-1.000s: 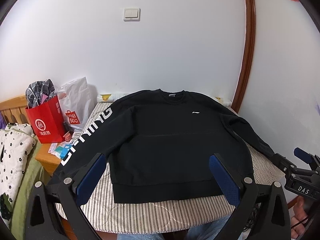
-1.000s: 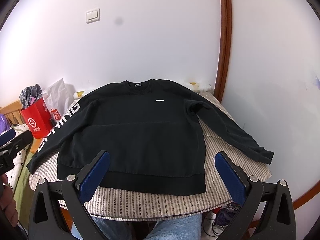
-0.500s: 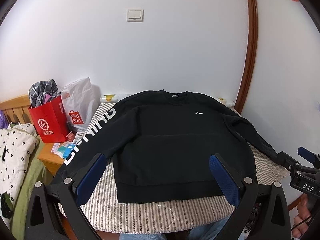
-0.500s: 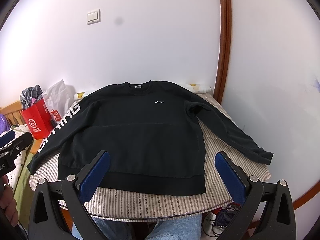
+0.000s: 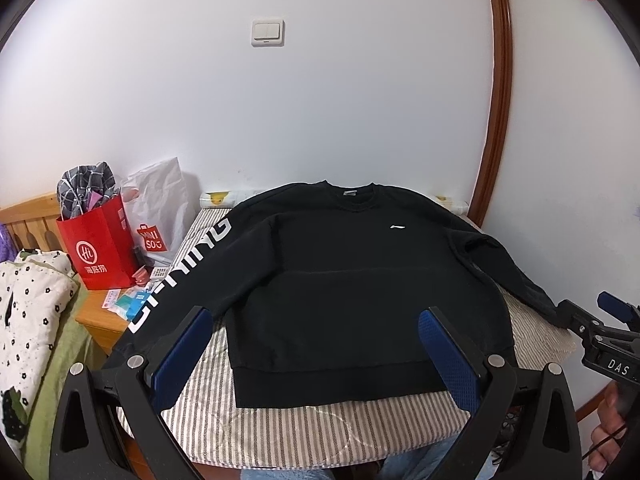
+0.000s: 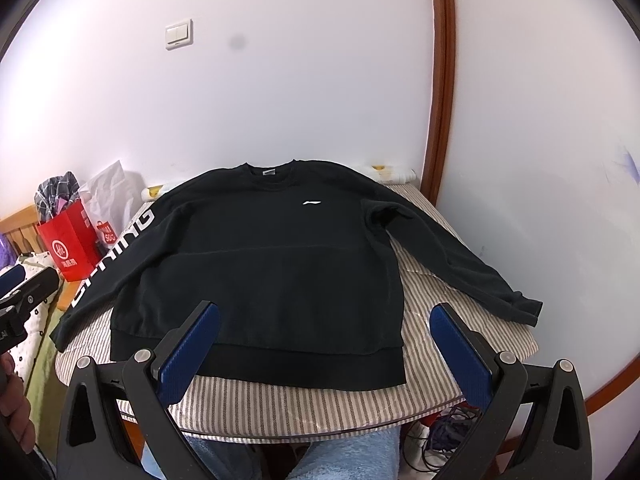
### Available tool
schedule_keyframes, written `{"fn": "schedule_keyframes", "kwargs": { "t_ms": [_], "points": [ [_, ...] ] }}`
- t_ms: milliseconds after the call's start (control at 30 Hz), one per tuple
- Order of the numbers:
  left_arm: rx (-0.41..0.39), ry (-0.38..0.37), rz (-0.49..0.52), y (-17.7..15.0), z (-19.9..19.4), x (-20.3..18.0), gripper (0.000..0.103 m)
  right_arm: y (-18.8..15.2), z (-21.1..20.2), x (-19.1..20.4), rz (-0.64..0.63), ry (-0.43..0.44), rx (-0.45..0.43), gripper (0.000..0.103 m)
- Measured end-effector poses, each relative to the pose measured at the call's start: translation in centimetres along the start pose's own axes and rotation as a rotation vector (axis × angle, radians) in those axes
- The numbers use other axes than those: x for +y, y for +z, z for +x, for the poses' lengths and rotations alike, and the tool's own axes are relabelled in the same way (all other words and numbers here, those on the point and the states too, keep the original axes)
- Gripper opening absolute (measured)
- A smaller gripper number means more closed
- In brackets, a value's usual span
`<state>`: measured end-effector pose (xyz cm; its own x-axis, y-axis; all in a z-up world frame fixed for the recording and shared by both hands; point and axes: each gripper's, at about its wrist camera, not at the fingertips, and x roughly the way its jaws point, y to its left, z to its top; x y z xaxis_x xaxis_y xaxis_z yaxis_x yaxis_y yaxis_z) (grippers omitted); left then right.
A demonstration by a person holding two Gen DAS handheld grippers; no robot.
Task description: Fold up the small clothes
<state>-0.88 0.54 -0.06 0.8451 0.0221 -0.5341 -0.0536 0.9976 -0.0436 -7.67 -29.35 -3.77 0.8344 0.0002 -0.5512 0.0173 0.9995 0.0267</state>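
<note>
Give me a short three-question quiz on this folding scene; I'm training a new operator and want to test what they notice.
1. True or false: the black sweatshirt is already folded in half.
2. Which sleeve carries white lettering? A) the one toward the red bag B) the one toward the wooden door frame C) both
3. Fill in: the sweatshirt lies on a ____-patterned mattress.

Key:
1. False; it lies flat, both sleeves spread out.
2. A
3. Striped

Both the left gripper and right gripper hover with jaws open, holding nothing.
</note>
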Motion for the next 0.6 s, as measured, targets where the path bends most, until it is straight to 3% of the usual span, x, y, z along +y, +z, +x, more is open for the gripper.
{"fn": "schedule_keyframes", "kwargs": {
  "t_ms": [600],
  "points": [
    [0.006,-0.035,-0.017,-0.1,1.5,0.6,0.103,-0.1,0.5,0.2,-0.011,-0.026,-0.023,0.103]
  ]
}}
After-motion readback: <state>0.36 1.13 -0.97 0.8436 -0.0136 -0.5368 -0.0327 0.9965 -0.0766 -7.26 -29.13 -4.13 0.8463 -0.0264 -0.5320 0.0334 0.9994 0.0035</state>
